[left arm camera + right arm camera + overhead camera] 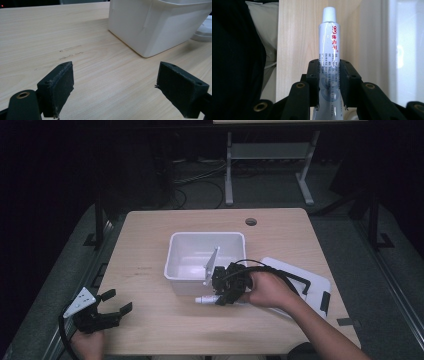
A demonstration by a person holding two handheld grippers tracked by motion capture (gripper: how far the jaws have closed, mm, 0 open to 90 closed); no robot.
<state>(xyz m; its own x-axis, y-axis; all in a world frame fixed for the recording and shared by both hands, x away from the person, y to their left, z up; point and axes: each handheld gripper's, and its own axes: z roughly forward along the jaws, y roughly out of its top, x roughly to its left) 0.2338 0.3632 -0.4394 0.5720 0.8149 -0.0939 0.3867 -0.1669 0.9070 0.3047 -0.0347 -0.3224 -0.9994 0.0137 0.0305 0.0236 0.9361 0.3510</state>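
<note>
Right gripper [329,82] is pinching the ointment tube [329,62] across its lower body, one black pad on each flat side, the white screw cap pointing to the top of the right gripper view. You hold it low on the body, which leaves the cap end free and keeps the printed face readable; the grip looks centred and square, so slip seems unlikely.

From the high view, your right gripper [226,292] sits at centre frame with the tube [206,299] projecting to the left, just in front of the near wall of the white plastic bin [172,270]. That position suggests you are carrying the tube toward the bin, whose open top lies just above in the frame.

Your left gripper [116,302] rests at the lower left of the high view, jaws spread wide with nothing between them, well apart from the work. Its own view confirms this: bare wooden table [75,37] between the pads, bin [155,27] at upper right. It appears parked so as not to obstruct.

A white lid [312,282] lies flat to the right of the bin, off the container so the opening is accessible.
</note>
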